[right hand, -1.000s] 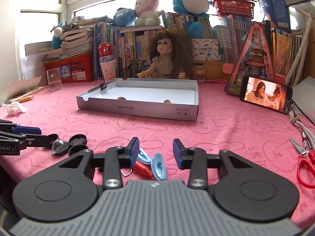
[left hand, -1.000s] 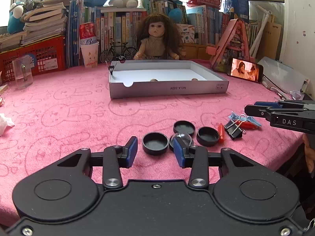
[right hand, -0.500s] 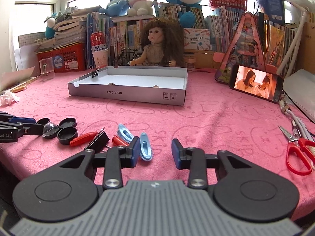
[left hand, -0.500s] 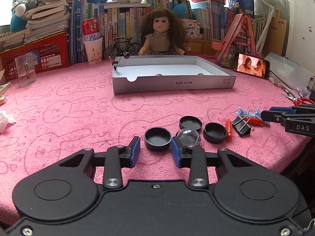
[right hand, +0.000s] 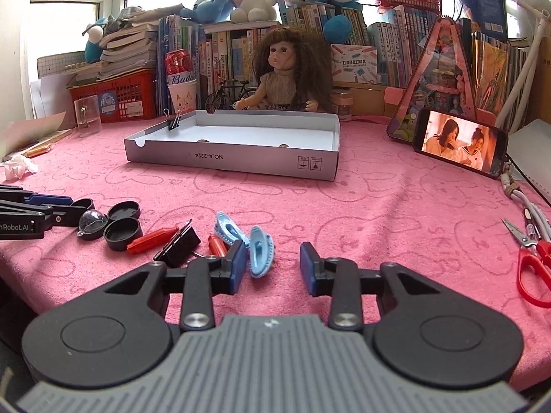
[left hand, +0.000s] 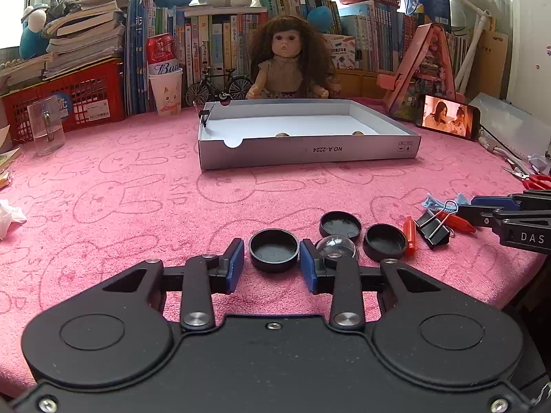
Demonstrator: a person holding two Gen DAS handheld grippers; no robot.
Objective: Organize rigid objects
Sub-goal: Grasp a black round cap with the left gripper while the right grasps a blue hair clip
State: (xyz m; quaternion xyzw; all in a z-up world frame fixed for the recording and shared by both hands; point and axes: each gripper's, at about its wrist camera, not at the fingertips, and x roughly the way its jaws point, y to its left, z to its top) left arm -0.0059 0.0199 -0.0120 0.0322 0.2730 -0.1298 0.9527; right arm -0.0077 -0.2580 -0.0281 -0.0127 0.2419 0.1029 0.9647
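The left gripper (left hand: 272, 268) gapes wide, holding nothing, with a black cap (left hand: 274, 249) dead ahead between its fingertips. The right gripper (right hand: 272, 268), also spread and empty, probably faces the blue clip (right hand: 260, 250) beside its left finger; the box (left hand: 310, 151) lies well beyond.

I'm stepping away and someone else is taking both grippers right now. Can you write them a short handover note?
Left gripper: open, empty, lined up on the nearest black cap; clear dome beside its right finger.
Right gripper: open, empty, blue hair clip by its left finger.
On the pink cloth: two more black caps, black binder clip, red pieces, second blue clip.
Done: white box tray holds two small round items, a binder clip on its wall.
Left: move the loose pieces into the tray.
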